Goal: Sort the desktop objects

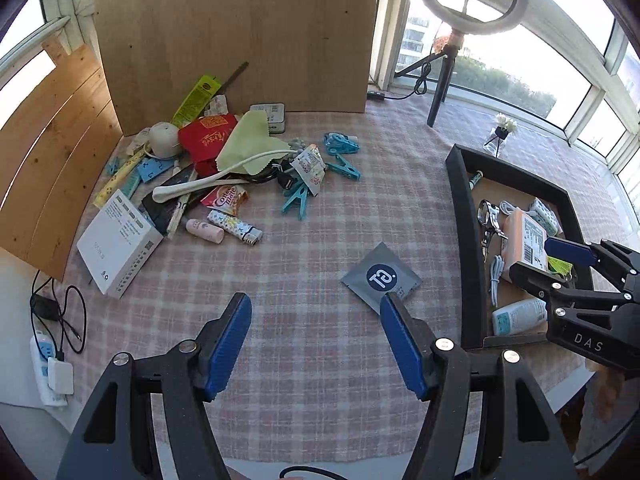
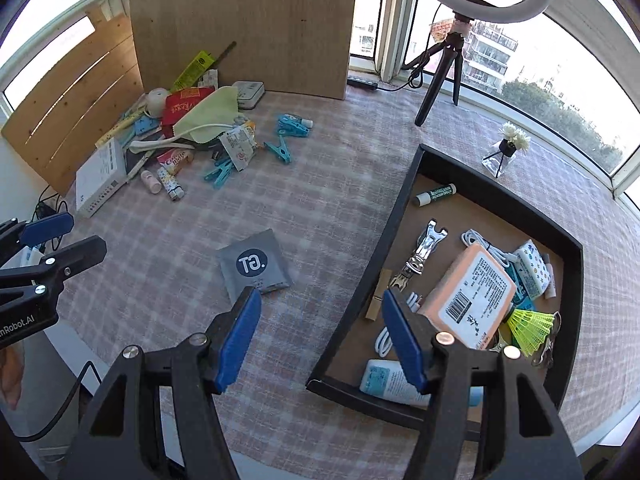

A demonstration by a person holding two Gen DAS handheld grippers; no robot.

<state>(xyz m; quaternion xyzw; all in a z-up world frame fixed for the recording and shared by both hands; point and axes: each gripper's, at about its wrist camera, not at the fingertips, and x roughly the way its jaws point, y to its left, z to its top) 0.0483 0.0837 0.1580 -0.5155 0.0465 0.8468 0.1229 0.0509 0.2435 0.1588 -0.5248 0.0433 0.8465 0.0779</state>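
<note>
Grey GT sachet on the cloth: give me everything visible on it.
The grey sachet is a flat, square, foil-like packet with a dark round logo reading "GT." and small print along one edge. It looks sealed, lies flat and rotated on the pink checked tablecloth, alone between the clutter pile and the black tray. Nothing touches it: in the left wrist view one finger of the left claw overlaps its corner, apparently above it.
</note>
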